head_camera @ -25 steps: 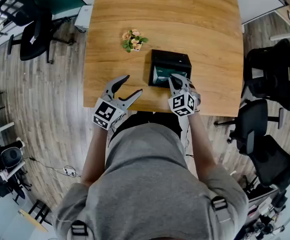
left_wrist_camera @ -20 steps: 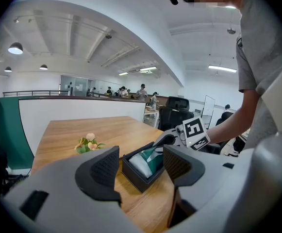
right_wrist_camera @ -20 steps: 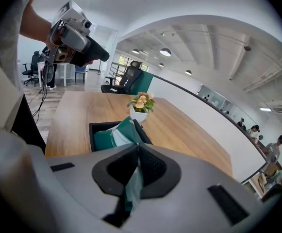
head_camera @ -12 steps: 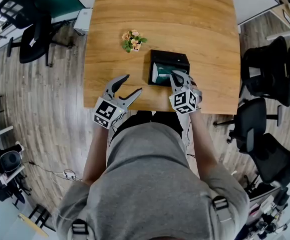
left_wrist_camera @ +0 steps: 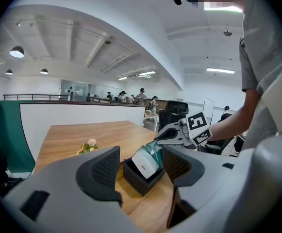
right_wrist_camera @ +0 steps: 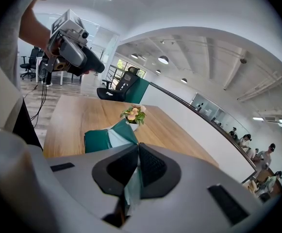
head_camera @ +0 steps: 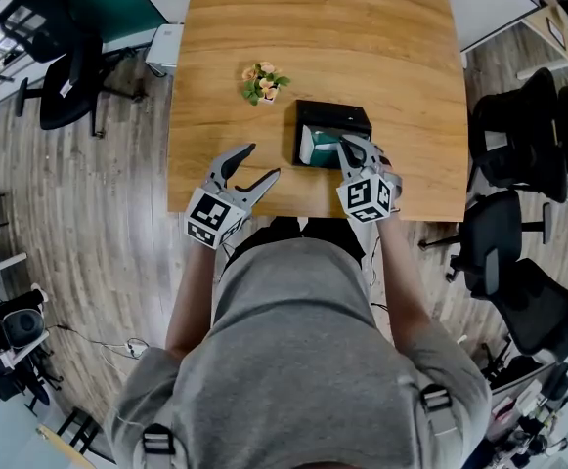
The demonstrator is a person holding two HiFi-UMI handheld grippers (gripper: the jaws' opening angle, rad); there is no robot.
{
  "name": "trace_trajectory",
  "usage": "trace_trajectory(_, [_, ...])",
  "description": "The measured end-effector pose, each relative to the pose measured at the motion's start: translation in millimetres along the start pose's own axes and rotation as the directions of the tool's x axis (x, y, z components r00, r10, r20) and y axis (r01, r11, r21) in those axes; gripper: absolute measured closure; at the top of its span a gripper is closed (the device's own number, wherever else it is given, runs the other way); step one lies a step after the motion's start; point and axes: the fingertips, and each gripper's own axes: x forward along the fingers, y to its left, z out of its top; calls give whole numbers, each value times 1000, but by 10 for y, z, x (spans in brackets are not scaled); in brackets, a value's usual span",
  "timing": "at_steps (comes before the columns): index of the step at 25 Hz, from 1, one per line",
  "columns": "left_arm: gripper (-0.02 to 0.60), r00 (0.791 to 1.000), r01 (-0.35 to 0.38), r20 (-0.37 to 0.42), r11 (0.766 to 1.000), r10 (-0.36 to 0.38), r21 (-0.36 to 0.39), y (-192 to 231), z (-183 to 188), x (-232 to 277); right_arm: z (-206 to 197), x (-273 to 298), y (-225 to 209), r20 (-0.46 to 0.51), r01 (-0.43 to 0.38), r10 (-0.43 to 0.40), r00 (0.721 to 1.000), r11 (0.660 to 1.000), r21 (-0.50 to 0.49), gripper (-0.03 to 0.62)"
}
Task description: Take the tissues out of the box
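A black open box (head_camera: 333,122) stands near the table's front edge. A teal and white tissue pack (head_camera: 315,147) leans up out of it, its lower end inside the box (left_wrist_camera: 141,176). My right gripper (head_camera: 350,152) is shut on the pack's upper edge; in the right gripper view the teal wrapper (right_wrist_camera: 107,139) is pinched between the closed jaws of that gripper (right_wrist_camera: 138,152). My left gripper (head_camera: 257,164) hovers open to the left of the box with nothing between its fingers. From the left gripper view the pack (left_wrist_camera: 147,161) shows tilted, with the right gripper (left_wrist_camera: 172,135) on it.
A small pot of flowers (head_camera: 264,82) stands on the wooden table (head_camera: 381,37) behind and left of the box. Black office chairs (head_camera: 518,154) crowd the table's right side, and another chair (head_camera: 64,76) stands at the left.
My right gripper has risen with the tissue pack, which now tilts further up out of the box. The left gripper has stayed in place.
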Motion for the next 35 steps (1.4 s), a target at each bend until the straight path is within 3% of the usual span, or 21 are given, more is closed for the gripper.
trace_trajectory(19, [301,997,-24,77,999,20,41,-15,282,-108,399,-420,-248,68,88,-83,994,993,-79,588])
trace_trajectory(35, [304,998,-9,66,998,5,60,-79,316,-144,543,-591,-367,93,142,-135,986,988,-69,589])
